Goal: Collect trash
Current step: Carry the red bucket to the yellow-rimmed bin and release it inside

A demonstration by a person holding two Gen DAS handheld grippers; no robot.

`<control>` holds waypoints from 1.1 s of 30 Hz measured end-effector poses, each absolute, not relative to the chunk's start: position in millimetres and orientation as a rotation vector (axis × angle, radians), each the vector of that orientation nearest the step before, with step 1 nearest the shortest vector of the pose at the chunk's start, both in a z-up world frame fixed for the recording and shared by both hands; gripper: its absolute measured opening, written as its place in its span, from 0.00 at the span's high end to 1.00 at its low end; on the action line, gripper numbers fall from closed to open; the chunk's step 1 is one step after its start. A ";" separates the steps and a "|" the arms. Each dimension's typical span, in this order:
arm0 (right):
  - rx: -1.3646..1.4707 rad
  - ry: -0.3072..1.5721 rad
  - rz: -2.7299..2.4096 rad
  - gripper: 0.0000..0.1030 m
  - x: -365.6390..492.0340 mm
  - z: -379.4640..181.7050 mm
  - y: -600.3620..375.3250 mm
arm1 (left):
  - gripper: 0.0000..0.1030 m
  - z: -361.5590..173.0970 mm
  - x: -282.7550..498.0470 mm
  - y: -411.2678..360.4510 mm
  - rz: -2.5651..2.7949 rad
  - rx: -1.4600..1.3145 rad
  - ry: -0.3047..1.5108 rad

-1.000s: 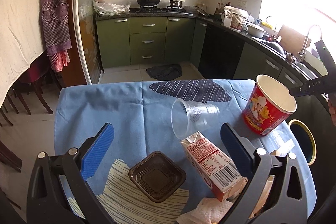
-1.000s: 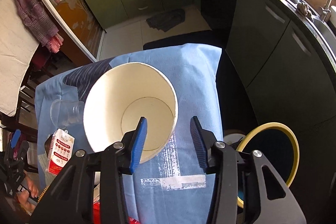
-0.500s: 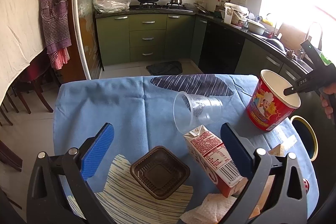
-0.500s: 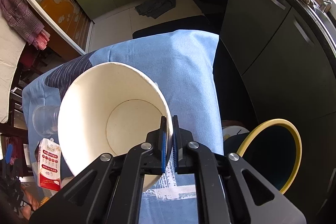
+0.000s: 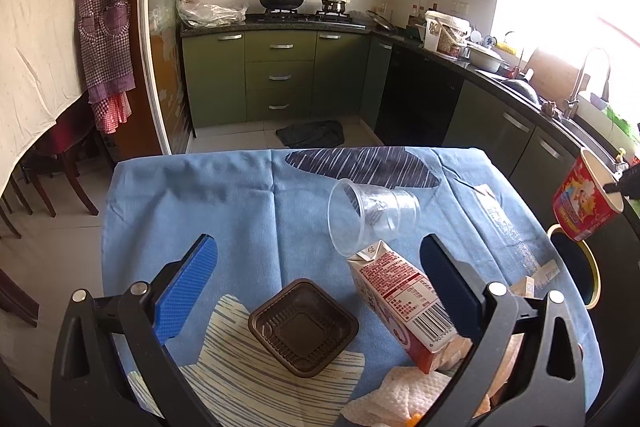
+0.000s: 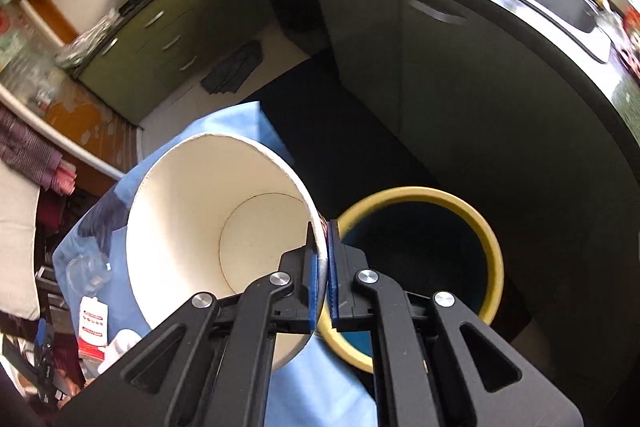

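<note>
While the blue-clothed table (image 5: pixel 240 211) carries the leftovers, the right gripper (image 6: pixel 322 283) pinches the rim of the red-and-white paper bucket (image 6: pixel 208 235), lifted off the table's edge and tilted beside the yellow-rimmed dark trash bin (image 6: pixel 424 195). The left gripper (image 5: pixel 316 291) hangs spread wide over the red-and-white milk carton (image 5: pixel 404 303), the toppled clear plastic cup (image 5: pixel 368 219) and the brown square plastic tray (image 5: pixel 302 325).
</note>
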State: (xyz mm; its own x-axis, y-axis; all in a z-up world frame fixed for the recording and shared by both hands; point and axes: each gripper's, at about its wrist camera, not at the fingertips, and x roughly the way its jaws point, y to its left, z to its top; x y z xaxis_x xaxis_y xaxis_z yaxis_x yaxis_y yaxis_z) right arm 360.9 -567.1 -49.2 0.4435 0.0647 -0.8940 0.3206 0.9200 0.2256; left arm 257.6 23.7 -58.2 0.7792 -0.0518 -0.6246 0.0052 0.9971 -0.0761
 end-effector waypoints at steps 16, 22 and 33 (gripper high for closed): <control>0.573 1.233 -0.350 0.86 339.4 -179.5 -672.0 | 0.06 -66.3 261.2 13.9 -0.043 -0.052 0.714; 0.559 1.234 -0.341 0.85 338.4 -176.4 -667.4 | 0.06 -67.6 261.3 9.6 -0.065 -0.065 0.736; 0.559 1.211 -0.292 0.84 324.6 -170.8 -662.2 | 0.06 -68.1 269.8 -9.0 -0.098 -0.126 0.944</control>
State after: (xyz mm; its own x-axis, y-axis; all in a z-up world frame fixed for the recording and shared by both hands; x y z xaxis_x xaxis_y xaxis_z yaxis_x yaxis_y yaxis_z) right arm 324.6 -662.2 -170.8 0.3373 0.0792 -0.9381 0.4985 0.8302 0.2494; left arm 269.8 -9.0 -68.1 0.5830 -0.1383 -0.8006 0.0284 0.9883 -0.1500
